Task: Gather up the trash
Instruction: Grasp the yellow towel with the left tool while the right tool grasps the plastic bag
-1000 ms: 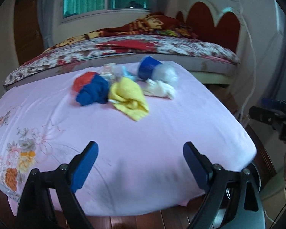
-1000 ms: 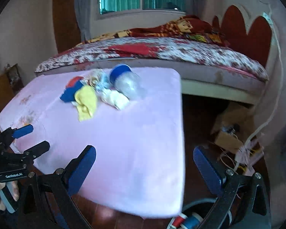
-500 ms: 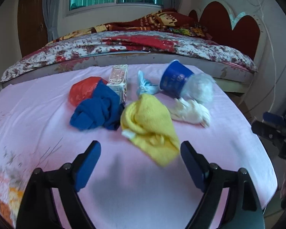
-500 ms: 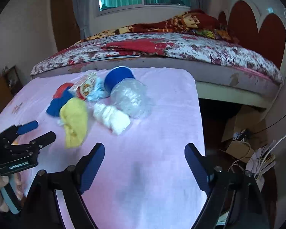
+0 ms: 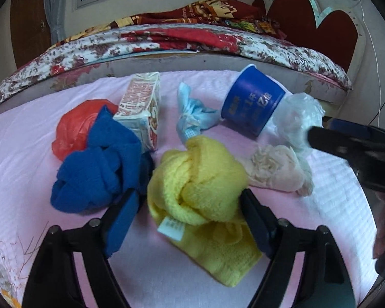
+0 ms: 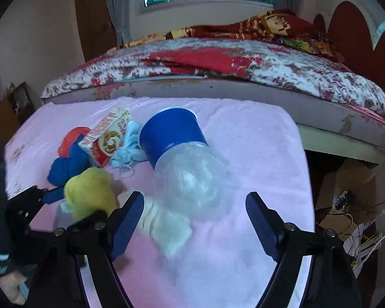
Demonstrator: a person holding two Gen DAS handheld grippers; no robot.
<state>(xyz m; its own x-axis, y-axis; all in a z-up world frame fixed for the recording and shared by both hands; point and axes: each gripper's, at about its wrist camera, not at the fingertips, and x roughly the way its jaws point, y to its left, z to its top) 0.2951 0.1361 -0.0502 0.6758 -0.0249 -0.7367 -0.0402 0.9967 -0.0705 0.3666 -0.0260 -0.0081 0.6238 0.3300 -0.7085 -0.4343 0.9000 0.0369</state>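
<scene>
Now left hand-held gripper [image 5: 190,213] has closed in around yellow cloth [image 5: 197,179].

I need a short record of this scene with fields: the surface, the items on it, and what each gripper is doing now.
surface: pink cloth beside a bed
items: yellow towel, blue towel, red bag, carton, blue cup, clear plastic bag, white cloth
left gripper: fingers either side of the yellow towel, just been closing, not yet pressing
right gripper: open around the clear plastic bag, just been closing
</scene>
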